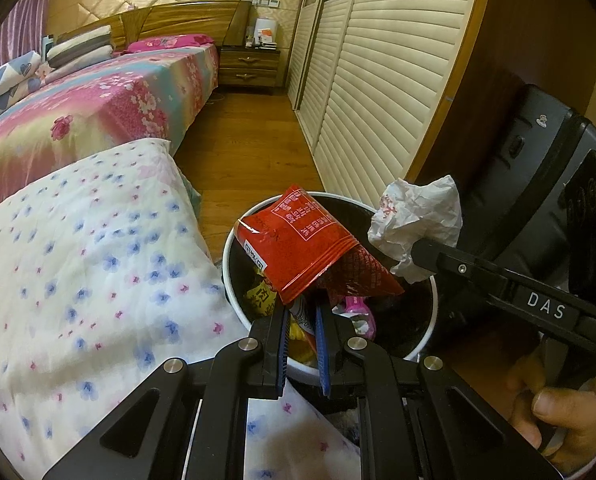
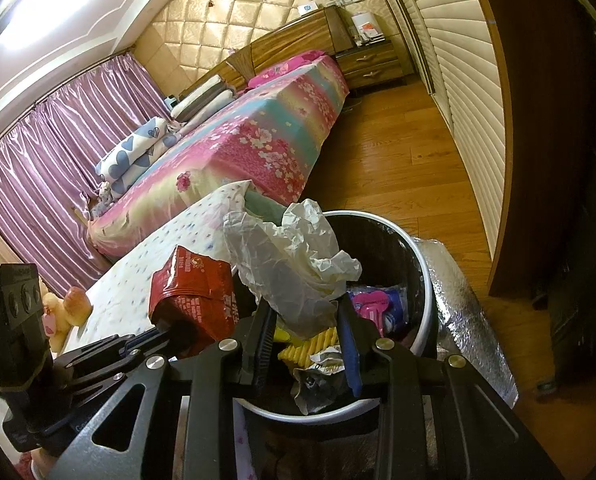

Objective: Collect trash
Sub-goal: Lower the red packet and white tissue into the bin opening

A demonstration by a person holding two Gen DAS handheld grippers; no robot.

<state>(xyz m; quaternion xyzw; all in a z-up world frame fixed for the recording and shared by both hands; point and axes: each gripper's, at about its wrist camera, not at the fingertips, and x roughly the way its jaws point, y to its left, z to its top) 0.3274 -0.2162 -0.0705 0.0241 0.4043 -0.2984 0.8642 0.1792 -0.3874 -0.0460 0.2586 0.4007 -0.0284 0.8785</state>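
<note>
My left gripper [image 1: 303, 309] is shut on the lower edge of a red snack packet [image 1: 302, 236], which hangs over the white-rimmed bin [image 1: 228, 256]. My right gripper [image 2: 306, 314] is shut on a crumpled white paper wrapper [image 2: 294, 256], also above the bin [image 2: 426, 280]. In the left wrist view the right gripper [image 1: 418, 254] comes in from the right with the white wrapper [image 1: 416, 220] beside the red packet. In the right wrist view the left gripper [image 2: 170, 328] and its red packet [image 2: 194, 292] sit to the left. The black-lined bin holds yellow and pink wrappers [image 2: 372, 304].
A white quilt with blue flowers [image 1: 78, 280] lies left of the bin, with the floral bed [image 1: 98, 104] beyond it. Louvred wardrobe doors [image 1: 378, 80] line the right side across the wooden floor [image 1: 250, 148]. A silver foil bundle [image 2: 470, 312] rests against the bin. A hand [image 1: 566, 412] grips the right handle.
</note>
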